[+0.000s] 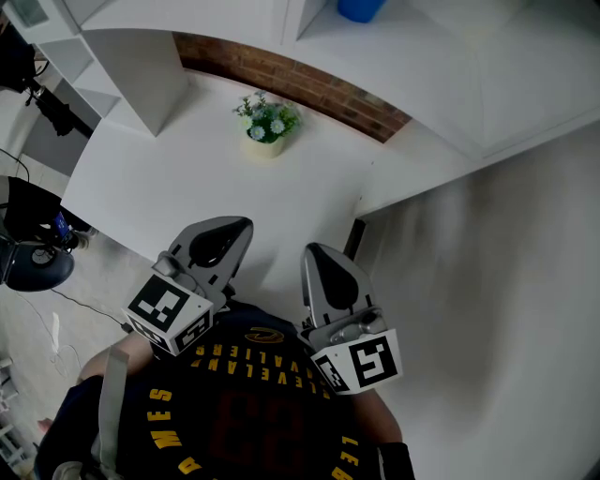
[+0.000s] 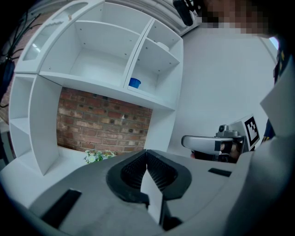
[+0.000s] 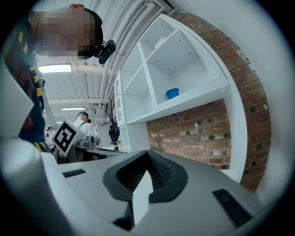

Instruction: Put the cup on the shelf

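Observation:
A small blue cup (image 2: 134, 83) stands in the shelf's lower right compartment, also seen in the right gripper view (image 3: 173, 93) and at the top edge of the head view (image 1: 361, 9). My left gripper (image 1: 239, 225) and right gripper (image 1: 314, 251) are held side by side close to my chest, over the near edge of the white counter (image 1: 187, 178), far from the cup. Both have their jaws shut with nothing between them, as the left gripper view (image 2: 147, 154) and the right gripper view (image 3: 148, 154) show. They point roughly level toward the shelf.
A pot of small flowers (image 1: 266, 124) sits on the counter before the brick wall (image 1: 309, 84). White shelf uprights (image 1: 141, 75) flank the niche. A white bowl-like item (image 2: 162, 45) rests in an upper compartment. Cables and dark gear (image 1: 33, 253) lie on the floor at left.

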A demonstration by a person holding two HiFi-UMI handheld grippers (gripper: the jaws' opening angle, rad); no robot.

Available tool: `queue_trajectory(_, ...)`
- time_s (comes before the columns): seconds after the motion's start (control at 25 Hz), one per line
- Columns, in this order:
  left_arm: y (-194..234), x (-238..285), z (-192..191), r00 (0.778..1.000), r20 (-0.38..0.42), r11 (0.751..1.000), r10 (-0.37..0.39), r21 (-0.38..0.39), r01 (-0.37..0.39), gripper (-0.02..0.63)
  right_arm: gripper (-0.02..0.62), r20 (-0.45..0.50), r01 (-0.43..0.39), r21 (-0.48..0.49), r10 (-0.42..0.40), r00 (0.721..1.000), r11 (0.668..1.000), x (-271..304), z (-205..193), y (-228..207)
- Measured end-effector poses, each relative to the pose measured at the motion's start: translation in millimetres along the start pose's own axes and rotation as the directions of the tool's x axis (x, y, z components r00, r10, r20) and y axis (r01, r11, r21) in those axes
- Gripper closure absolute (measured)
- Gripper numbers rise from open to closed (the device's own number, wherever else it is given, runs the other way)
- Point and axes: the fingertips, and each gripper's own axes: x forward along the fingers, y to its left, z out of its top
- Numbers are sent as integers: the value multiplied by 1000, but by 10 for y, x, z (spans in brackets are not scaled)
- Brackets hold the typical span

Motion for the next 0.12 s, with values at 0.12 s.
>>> queue_trajectory(0.12, -21, -29, -14, 1000, 0, 1000, -2, -1, 2, 603, 589, -2, 3, 1, -3, 1000, 1000, -29, -11, 30)
